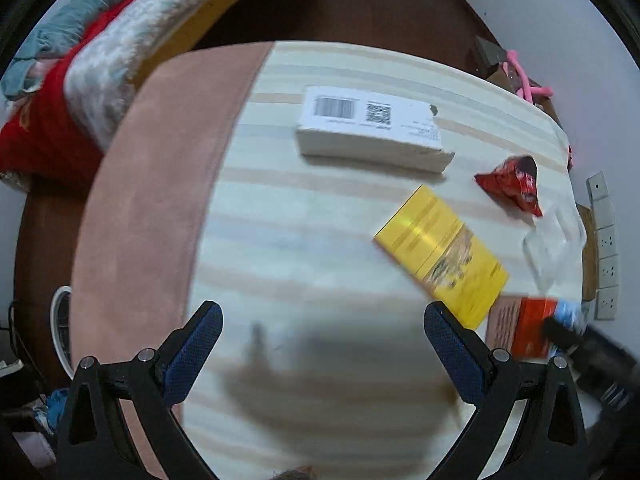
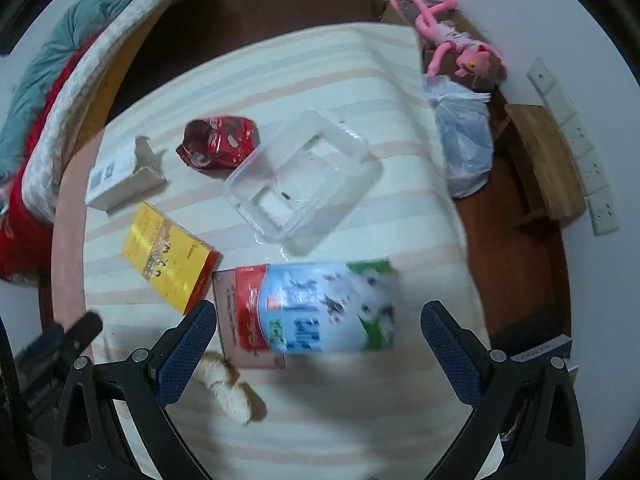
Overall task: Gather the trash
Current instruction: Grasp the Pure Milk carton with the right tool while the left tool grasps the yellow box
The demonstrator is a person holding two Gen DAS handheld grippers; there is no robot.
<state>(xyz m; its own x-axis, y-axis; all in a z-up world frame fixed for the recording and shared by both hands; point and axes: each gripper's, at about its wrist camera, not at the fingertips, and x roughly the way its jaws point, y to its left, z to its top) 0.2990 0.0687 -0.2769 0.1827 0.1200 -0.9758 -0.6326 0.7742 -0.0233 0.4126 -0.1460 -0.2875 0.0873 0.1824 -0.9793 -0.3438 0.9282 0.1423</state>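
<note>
Both grippers spread wide, nothing between the fingers. Left gripper hangs over a bare, shadowed patch of the striped tablecloth; right gripper sits over the near end of the blue-red-green snack box, box lying flat, print motion-blurred and unreadable. Trash is scattered on the table: white carton with barcode and QR label at the far side, one corner torn; yellow box lying diagonally mid-table, its near corner touching or just overlapping the snack box, can't tell which; crumpled red foil wrapper beyond it; clear plastic clamshell tray right of the wrapper, edges hard to trace against the cloth. In the left wrist view the tray is only a faint smear at the right rim and the snack box is mostly cut off behind a dark blurred shape, probably the other gripper. Small tan-and-white fuzzy object beside the right gripper's left finger, can't identify it. Off the table's far-right corner: bin lined with a pale plastic bag, on the floor, partly hidden by the table edge. Pink Panther plush lies on a cardboard box behind it. Bed with red and teal bedding at left.
</note>
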